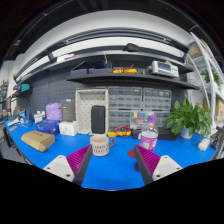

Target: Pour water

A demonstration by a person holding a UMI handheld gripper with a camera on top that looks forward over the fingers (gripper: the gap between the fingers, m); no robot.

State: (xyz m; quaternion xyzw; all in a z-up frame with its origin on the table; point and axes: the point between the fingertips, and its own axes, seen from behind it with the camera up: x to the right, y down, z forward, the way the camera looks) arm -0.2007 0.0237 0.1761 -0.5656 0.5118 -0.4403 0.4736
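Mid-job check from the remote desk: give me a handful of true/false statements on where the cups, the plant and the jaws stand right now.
1. The gripper has its jaws open with nothing between them. True.
2. The white ribbed cup is gripped by the jaws. False: it stands on the blue table, ahead of the jaws, untouched.
3. A green potted plant stands on the table's right side. True.
4. The pink cup lies on its side. False: it stands upright, right of the white ribbed cup.
5. The tan basket sits right beside the plant. False: it is on the opposite, left side of the table.
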